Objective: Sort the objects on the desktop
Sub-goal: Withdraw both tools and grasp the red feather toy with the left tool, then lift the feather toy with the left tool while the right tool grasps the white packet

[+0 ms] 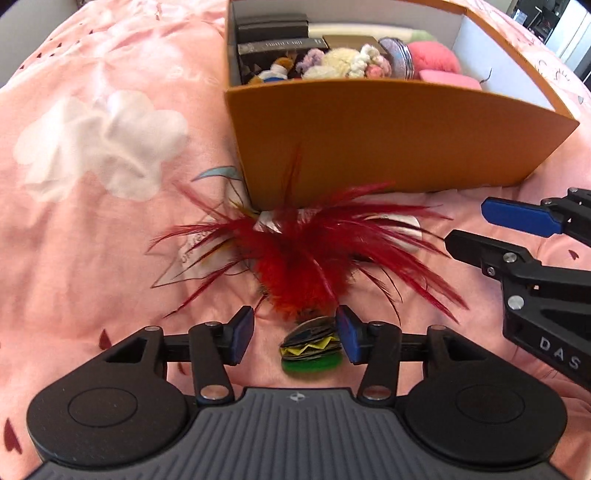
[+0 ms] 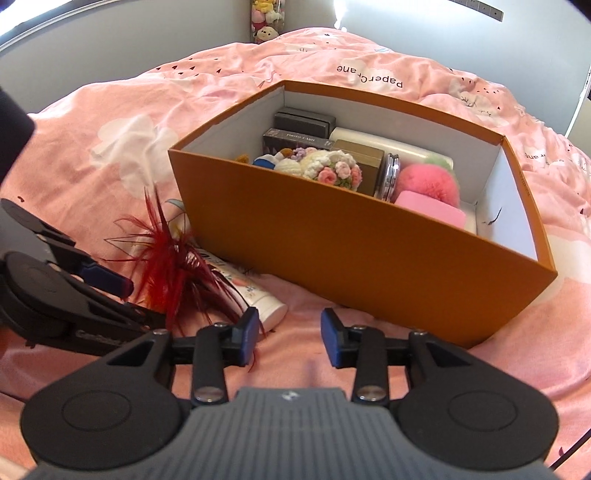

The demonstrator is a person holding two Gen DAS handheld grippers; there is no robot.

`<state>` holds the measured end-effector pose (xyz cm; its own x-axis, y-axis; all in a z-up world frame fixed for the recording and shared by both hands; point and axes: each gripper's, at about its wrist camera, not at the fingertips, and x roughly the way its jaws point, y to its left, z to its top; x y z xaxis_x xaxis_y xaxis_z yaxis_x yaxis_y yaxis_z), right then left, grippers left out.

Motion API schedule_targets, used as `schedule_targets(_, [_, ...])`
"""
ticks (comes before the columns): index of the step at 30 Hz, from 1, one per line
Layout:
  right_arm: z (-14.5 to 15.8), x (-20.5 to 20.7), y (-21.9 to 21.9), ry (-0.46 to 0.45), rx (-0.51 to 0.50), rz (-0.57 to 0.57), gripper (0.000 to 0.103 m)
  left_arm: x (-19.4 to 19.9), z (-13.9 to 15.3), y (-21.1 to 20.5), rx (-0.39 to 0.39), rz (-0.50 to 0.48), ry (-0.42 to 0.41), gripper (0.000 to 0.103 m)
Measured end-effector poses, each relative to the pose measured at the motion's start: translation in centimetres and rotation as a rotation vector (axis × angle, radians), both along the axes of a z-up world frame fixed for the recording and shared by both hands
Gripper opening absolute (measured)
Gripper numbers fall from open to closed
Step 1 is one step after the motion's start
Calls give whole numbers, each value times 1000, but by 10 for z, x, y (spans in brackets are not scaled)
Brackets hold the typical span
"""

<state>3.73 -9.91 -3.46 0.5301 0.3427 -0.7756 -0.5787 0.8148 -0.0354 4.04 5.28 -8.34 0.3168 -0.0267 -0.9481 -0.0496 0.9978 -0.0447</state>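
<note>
1. Left wrist view: the left gripper (image 1: 295,338), fingers wide, straddles the disc base of a red feather shuttlecock (image 1: 308,266) lying on the bed (image 1: 92,229), nearer than the orange box (image 1: 388,144).
2. Right wrist view alone shows the right gripper (image 2: 290,338), fingers apart on nothing, and a white tube (image 2: 255,295) under the feathers.

Surface: pink bedspread (image 2: 369,62), printed with white cloud shapes, small dark red hearts and the words "PaperCrane", which read upside down in the right wrist view. Fabric rumpled toward the far right edge

Background, right wrist view: grey wall (image 2: 147,40) behind the bed. Clear container of plush toys (image 2: 266,20) at top centre, yellow and pink toys visible inside

Background, left wrist view: dark doorway or furniture (image 1: 554,22) at top right, too blurred to identify
</note>
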Motion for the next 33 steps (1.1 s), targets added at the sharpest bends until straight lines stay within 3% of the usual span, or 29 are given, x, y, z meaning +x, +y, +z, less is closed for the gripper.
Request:
schedule_targets(6, [-3, 1, 1, 13, -9, 2, 42, 5, -11, -1, 6, 18, 16, 57])
schedule_targets(12, [-6, 1, 5, 19, -22, 13, 44, 3, -14, -1, -34, 7, 14, 26])
schedule_targets(15, [-7, 1, 7, 19, -27, 23, 45, -2, -14, 0, -41, 10, 11, 21])
schedule_targets(33, [-12, 8, 33, 3, -50, 187, 45, -36, 38, 26, -27, 152, -118, 18])
